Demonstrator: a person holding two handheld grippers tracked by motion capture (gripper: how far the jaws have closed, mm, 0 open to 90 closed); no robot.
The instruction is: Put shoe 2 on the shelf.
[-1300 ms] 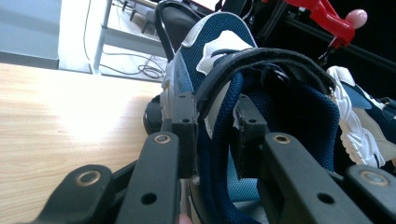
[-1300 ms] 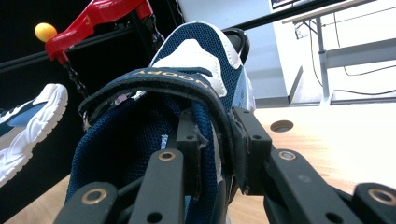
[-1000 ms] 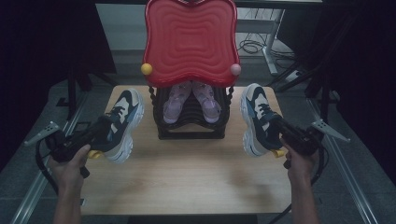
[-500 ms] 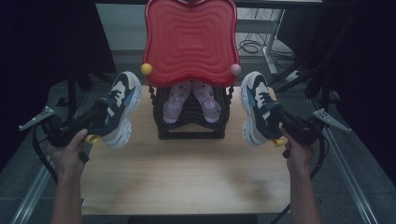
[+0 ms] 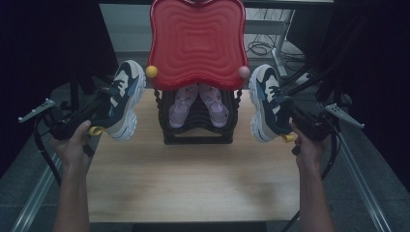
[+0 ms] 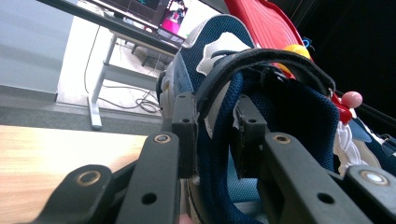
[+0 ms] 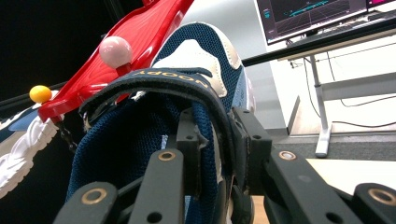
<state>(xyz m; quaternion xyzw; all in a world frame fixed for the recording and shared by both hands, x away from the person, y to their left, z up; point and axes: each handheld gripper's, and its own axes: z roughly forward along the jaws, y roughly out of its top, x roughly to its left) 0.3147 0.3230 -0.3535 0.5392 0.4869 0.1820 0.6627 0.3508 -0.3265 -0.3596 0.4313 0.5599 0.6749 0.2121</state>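
High view: left claw (image 5: pixel 99 110) clamped on the left sneaker (image 5: pixel 123 104), centre left of frame; right claw (image 5: pixel 286 118) clamped on the right sneaker (image 5: pixel 266 104), centre right. Both sneakers are off the worktop (image 5: pixel 193 179), flanking the black rack (image 5: pixel 196 130) under the red tray (image 5: pixel 197 41). Pink shoes (image 5: pixel 198 104) in the rack appear in this view alone. Right claw view alone gives writing: the heel strap (image 7: pixel 163 77), inverted, seems to read "NOOPY"; first letters hidden. Monitor (image 7: pixel 317 14) text unreadable. Soles are cut off in the claw views.
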